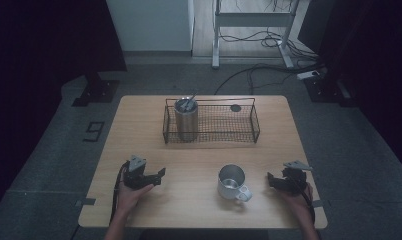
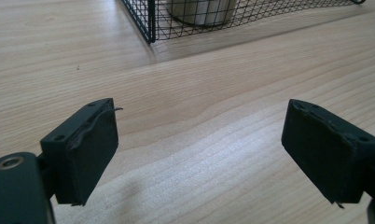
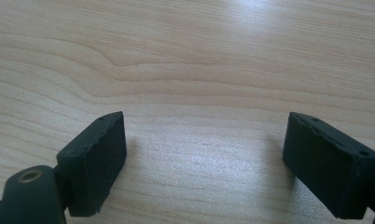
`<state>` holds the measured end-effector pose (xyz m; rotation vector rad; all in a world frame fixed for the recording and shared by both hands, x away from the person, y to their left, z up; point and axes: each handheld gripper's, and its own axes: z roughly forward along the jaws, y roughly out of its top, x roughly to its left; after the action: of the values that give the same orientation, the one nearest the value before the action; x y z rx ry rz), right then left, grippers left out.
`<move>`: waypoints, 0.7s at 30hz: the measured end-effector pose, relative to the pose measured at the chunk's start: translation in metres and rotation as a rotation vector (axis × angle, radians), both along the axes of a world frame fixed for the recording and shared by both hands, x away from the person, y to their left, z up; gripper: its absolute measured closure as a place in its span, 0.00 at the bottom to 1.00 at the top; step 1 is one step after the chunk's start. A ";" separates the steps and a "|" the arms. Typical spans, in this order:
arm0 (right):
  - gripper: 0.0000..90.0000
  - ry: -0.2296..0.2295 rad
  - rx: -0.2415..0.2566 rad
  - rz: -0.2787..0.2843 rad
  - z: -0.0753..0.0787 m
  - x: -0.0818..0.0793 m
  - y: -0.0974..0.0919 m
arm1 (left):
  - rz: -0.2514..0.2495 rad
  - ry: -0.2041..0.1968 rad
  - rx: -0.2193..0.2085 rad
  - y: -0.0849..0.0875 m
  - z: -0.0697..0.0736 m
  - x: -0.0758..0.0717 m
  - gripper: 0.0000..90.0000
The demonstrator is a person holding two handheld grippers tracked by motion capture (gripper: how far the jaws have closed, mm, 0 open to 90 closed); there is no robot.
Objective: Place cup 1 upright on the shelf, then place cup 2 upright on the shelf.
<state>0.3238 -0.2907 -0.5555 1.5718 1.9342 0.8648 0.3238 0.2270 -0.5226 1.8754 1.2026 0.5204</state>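
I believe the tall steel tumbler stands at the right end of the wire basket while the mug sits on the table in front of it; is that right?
Not quite: the high view shows the tumbler at the left end of the wire basket. The mug does sit on the table in front of it.

Wire basket (image 1: 211, 136) blocking the table's (image 1: 139, 120) far middle; bare wood lying open before it, except the mug (image 1: 232, 182) standing front right.
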 end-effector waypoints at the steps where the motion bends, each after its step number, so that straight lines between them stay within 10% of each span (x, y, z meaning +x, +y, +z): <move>1: 0.15 0.001 0.001 -0.001 0.000 0.000 0.000 | 0.004 -0.002 -0.003 0.001 0.000 -0.001 0.12; 21: 0.15 -0.070 0.098 -0.013 0.012 -0.007 -0.005 | 0.028 -0.015 -0.017 0.004 0.002 -0.009 0.13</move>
<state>0.3166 -0.2959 -0.5431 1.5858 1.8565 1.0091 0.3146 0.2310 -0.5208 1.8402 1.2211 0.5371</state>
